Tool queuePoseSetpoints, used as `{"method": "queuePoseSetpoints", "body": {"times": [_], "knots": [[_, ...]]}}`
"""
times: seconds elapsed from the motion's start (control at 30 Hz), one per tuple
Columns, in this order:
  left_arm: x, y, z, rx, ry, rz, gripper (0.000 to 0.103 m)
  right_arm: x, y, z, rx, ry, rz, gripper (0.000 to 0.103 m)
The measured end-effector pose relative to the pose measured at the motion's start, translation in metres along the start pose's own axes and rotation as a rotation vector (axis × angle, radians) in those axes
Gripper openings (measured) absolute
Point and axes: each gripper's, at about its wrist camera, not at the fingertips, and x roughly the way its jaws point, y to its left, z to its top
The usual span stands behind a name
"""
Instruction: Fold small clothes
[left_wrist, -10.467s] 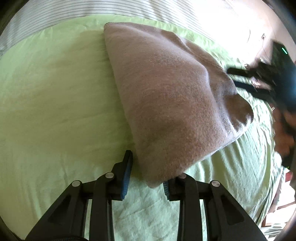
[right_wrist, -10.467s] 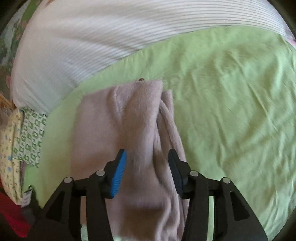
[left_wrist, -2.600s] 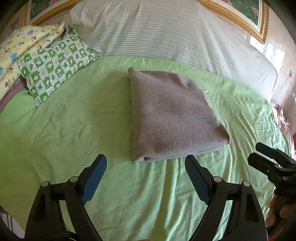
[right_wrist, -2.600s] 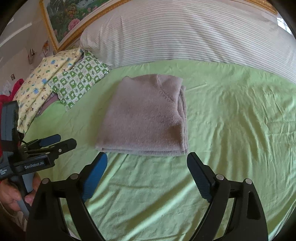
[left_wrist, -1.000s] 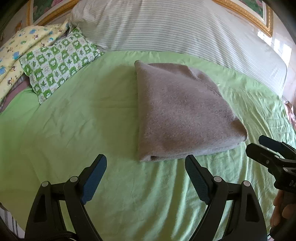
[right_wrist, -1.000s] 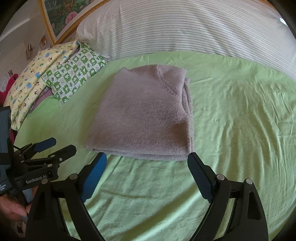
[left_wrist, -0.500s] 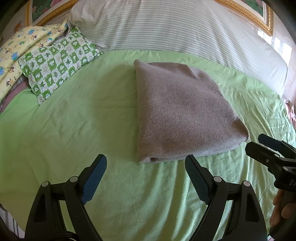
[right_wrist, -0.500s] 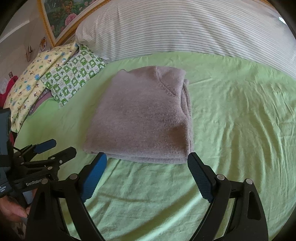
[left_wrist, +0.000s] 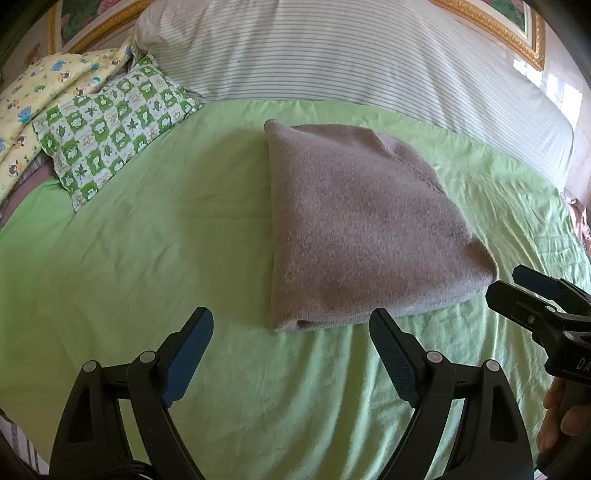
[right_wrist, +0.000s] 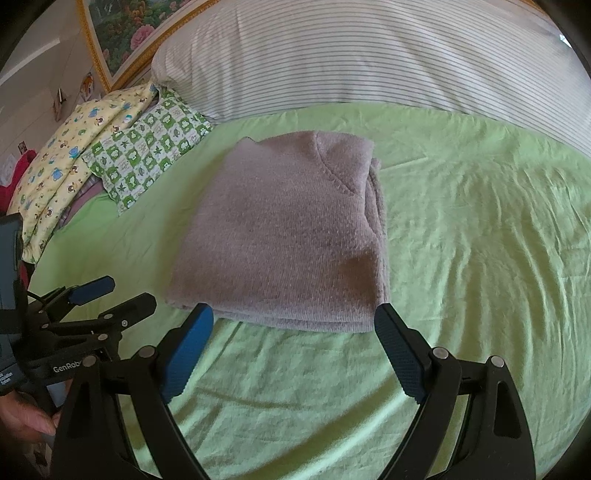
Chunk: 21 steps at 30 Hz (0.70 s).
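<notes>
Left tongs: nearest in the left wrist view, spread wide with nothing between the two blue-padded fingers; they hover over bare sheet just short of the garment's near edge.
Right tongs: nearest in the right wrist view, equally wide apart and empty, both tips close to the garment's near edge; whether they touch it cannot be told.
Hands: one hand at the right rim of the left wrist view and one hand at the bottom left of the right wrist view, each cut off by the frame so only a few fingers show.
Folded garment: one grey-mauve fleecy piece, folded into a thick rectangle, lying flat in the middle of the bed. A stitched seam crosses its top near the far right corner. Layered edges show along the near side; their number is hard to count.
Bed sheet: one, light green, wrinkled, under everything.
Small pillows: two at the far left, a green checked pillow overlapping a yellow cartoon-print pillow, the latter partly cut off.
Striped pillow: one long white one across the far side.
Framed picture: gold-edged, farthest back, mostly out of frame.
</notes>
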Motion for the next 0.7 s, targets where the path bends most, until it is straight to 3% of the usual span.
{"method": "queuePoseSetpoints", "body": {"times": [0.7], "knots": [[0.0038, 0.0031, 0.0053, -0.007, 0.003, 0.002, 0.087, 0.0021, 0.0006, 0.0075, -0.004, -0.005, 0.007, 0.089]]}}
